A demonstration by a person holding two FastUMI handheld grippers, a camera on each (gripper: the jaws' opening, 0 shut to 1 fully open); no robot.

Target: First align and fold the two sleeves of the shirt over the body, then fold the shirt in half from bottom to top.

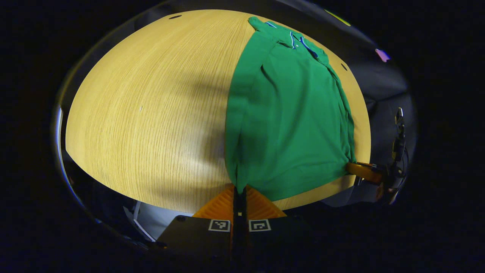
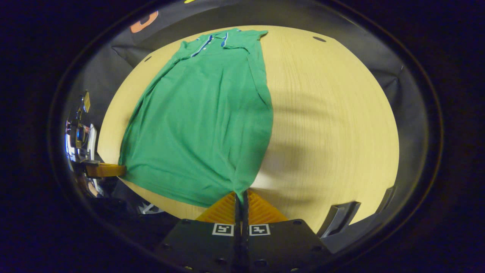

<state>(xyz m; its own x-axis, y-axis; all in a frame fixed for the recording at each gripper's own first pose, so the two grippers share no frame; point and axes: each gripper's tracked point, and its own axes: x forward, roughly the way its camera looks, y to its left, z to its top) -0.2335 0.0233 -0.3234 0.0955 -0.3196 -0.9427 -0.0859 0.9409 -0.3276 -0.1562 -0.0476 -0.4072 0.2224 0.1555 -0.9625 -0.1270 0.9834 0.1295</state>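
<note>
One green polo shirt (image 1: 288,125) lies on the tabletop (image 1: 151,113); two tongs, left tongs (image 1: 240,189) and right tongs (image 2: 241,194), each clamp a hem corner at the near edge.

Recording booth: wooden table (image 1: 151,113) ringed by black cloth wall (image 2: 409,87).

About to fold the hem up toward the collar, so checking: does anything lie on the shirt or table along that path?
Nothing visible does. Both grippers pinch the green shirt's bottom corners; its body up to the collar lies bare.
</note>
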